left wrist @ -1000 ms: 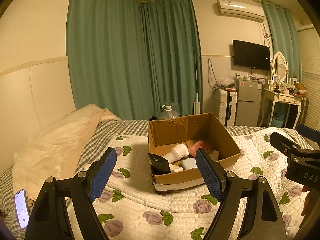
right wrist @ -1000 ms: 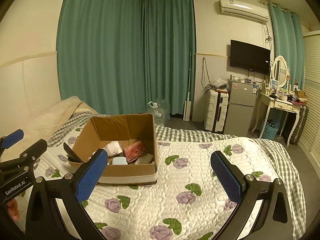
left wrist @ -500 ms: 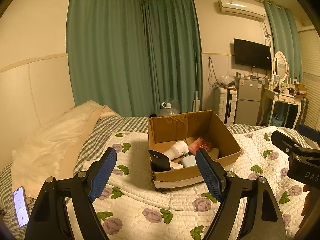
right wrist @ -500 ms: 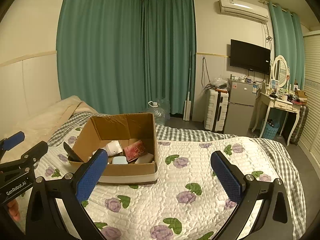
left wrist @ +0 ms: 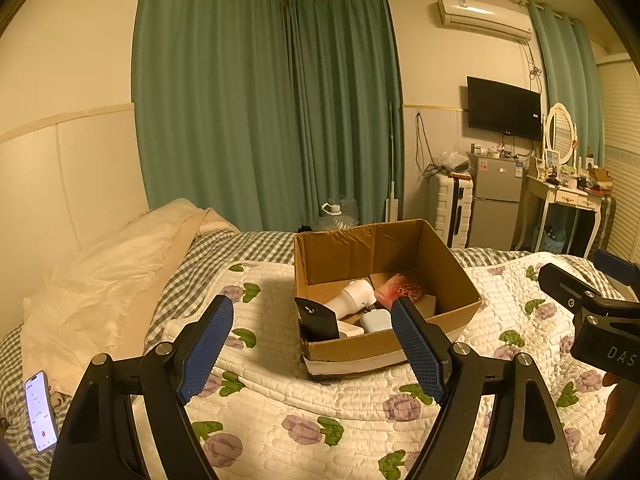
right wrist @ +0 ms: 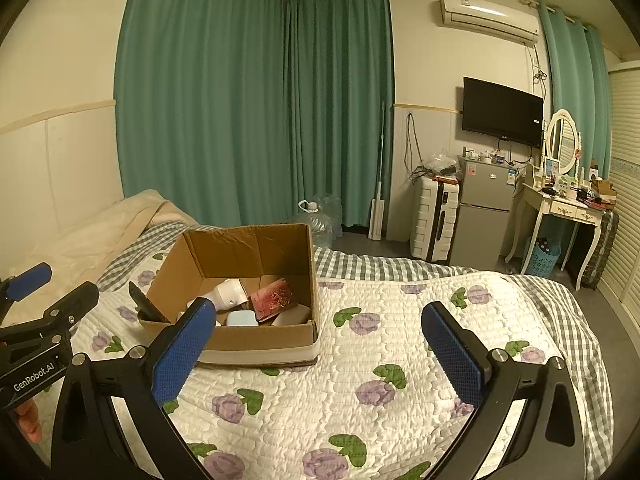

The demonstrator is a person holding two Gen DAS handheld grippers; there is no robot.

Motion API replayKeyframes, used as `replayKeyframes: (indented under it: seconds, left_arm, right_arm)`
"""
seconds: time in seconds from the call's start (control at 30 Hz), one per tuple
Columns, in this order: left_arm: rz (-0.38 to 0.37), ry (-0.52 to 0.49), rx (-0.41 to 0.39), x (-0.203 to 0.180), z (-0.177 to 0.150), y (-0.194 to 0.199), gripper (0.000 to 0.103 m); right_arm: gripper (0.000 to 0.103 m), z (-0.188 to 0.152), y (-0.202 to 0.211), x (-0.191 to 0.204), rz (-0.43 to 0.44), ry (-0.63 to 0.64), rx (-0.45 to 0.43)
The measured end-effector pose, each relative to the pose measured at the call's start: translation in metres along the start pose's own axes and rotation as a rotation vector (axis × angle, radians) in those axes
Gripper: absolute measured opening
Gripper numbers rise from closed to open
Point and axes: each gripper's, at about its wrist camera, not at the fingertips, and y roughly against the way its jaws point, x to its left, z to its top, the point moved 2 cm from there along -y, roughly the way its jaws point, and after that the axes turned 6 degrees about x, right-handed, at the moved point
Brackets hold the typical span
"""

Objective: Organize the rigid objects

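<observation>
Though half-hidden by gripper [left wrist: 312,344], box [left wrist: 452,276] w/ unclear items inside.

A cardboard box [left wrist: 384,280] sits on the quilt [left wrist: 280,400]; inside, seemingly, a bottle [left wrist: 350,300] lies beside a case [left wrist: 402,290].

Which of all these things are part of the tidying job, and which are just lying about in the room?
Part of the job:
cardboard box
white bottle
red patterned pouch
pale blue case
black flat item
left tongs, open
right tongs, open

Just lying about:
phone
pillow
fridge
suitcase
television
</observation>
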Motion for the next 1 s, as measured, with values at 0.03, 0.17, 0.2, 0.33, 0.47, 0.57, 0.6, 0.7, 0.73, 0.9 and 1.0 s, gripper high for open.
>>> replayKeyframes:
  seconds: [0.03, 0.17, 0.2, 0.33, 0.47, 0.57, 0.6, 0.7, 0.73, 0.9, 1.0]
  left_arm:
    - [0.0, 0.0, -0.001, 0.0001, 0.0, -0.0001, 0.084]
    - [0.001, 0.0, 0.0, -0.0002, -0.0002, -0.0001, 0.084]
    - [0.0, -0.001, 0.0, -0.0002, -0.0003, 0.0001, 0.084]
    - [0.006, -0.001, -0.004, 0.0003, 0.0, 0.0, 0.084]
    - [0.005, 0.003, -0.003, 0.0005, 0.0001, -0.0002, 0.084]
    - [0.007, 0.003, -0.003, 0.0006, 0.0008, -0.0002, 0.084]
    - [0.006, 0.003, -0.002, 0.0009, 0.0009, -0.0005, 0.084]
    - [0.008, 0.002, -0.004, 0.0009, 0.0012, -0.0002, 0.084]
    - [0.008, 0.002, -0.003, 0.0011, 0.0016, -0.0007, 0.084]
    - [0.006, 0.001, -0.006, 0.0014, 0.003, -0.0013, 0.084]
    - [0.005, 0.0, -0.007, 0.0011, 0.0031, -0.0015, 0.084]
  right_arm:
    - [0.103, 0.0001, -0.0003, -0.0002, 0.0, 0.0, 0.001]
    - [0.103, -0.0007, -0.0007, -0.0002, 0.002, 0.001, 0.006]
    - [0.103, -0.0008, -0.0008, -0.0004, 0.003, 0.001, 0.007]
    - [0.103, -0.0013, -0.001, -0.0003, 0.006, 0.001, 0.01]
    - [0.103, -0.0018, -0.0023, 0.0001, 0.007, 0.001, 0.014]
    - [0.103, -0.0018, -0.0025, 0.0002, 0.007, 0.002, 0.014]
    - [0.103, -0.0019, -0.0028, 0.0004, 0.006, 0.002, 0.014]
    - [0.103, -0.0018, -0.0027, 0.0002, 0.008, 0.001, 0.016]
    - [0.103, -0.0019, -0.0025, 0.0002, 0.006, 0.002, 0.015]
    - [0.103, -0.0021, -0.0028, 0.0003, 0.007, 0.001, 0.017]
    - [0.103, -0.0023, -0.0034, 0.0009, 0.006, 0.001, 0.017]
